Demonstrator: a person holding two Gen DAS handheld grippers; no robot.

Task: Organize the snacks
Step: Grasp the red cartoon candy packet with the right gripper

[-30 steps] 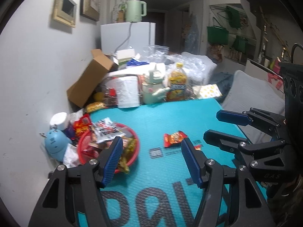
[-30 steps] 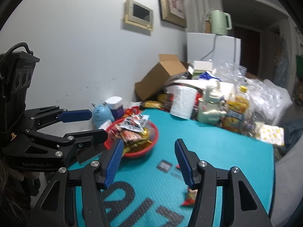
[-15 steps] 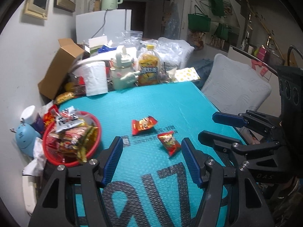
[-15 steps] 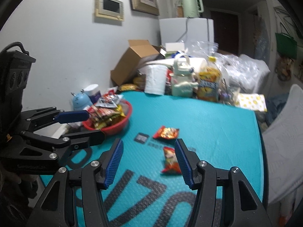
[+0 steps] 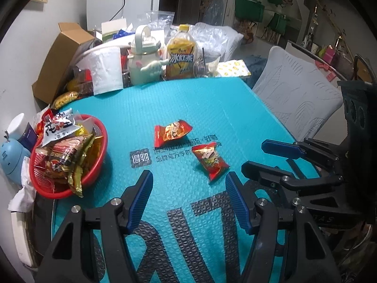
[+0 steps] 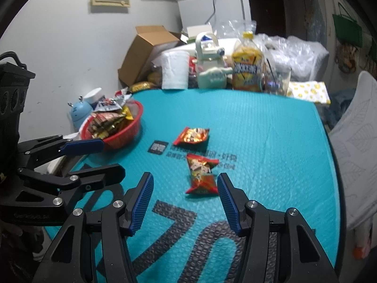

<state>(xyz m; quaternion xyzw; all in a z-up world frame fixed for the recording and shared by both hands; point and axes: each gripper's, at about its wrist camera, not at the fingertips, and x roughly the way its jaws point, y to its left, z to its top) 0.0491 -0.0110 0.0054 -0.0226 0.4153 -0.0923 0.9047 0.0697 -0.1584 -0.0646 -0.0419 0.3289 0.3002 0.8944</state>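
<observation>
Two red snack packets lie on the teal mat (image 5: 188, 99): a far packet (image 5: 172, 133) (image 6: 192, 136) and a near packet (image 5: 211, 160) (image 6: 201, 174). A red basket (image 5: 103, 141) (image 6: 122, 136) heaped with snack packs stands at the mat's left edge. My left gripper (image 5: 188, 176) (image 6: 113, 156) hovers open and empty, the near packet just ahead of its right finger. My right gripper (image 6: 184, 176) (image 5: 253, 155) is open too, with the near packet lying just beyond its fingertips, apart from the pads.
Along the mat's far edge stand a cardboard box (image 5: 59, 59), a paper roll (image 5: 106, 70), a pale jug (image 5: 143, 61), an iced-tea bottle (image 5: 180, 59) and a glass (image 5: 207, 63). A blue round gadget (image 5: 11, 160) sits left of the basket. A white chair (image 5: 297, 94) flanks the right edge.
Both grippers have sunk and tipped down toward the mat. The two loose packets came into view and now sit close ahead of the fingers. Both jaws kept their width.
</observation>
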